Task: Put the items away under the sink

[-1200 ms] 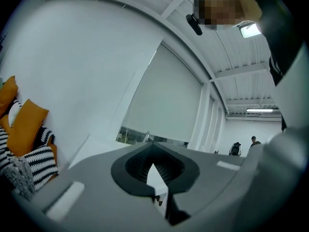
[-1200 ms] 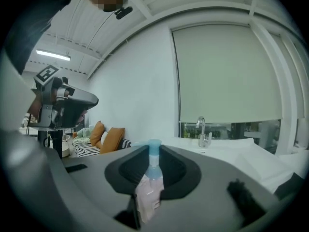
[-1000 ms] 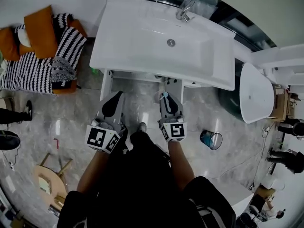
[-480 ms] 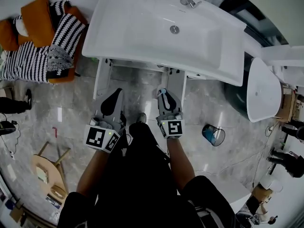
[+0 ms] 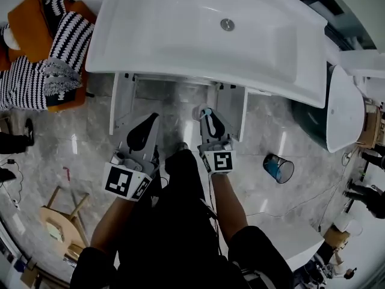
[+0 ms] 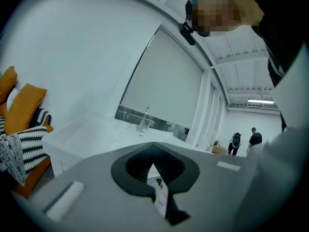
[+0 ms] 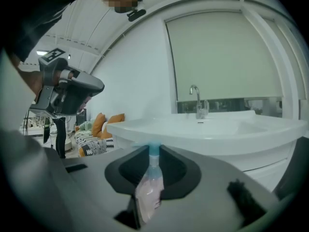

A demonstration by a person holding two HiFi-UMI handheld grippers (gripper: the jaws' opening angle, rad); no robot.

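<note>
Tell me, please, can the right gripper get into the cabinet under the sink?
Probably yes: both cabinet doors stand open, and nothing shows ahead of the right gripper.

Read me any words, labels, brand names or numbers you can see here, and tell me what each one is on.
No text here can be read.
Label on the white item, left gripper view: there is print, but it is too small to read.
The bottle, right gripper view: no legible label.
The left marker cube and right marker cube: black-and-white square patterns, not words.

L gripper [image 5: 150, 120], R gripper [image 5: 207, 115] abreast, jaws clamped.
</note>
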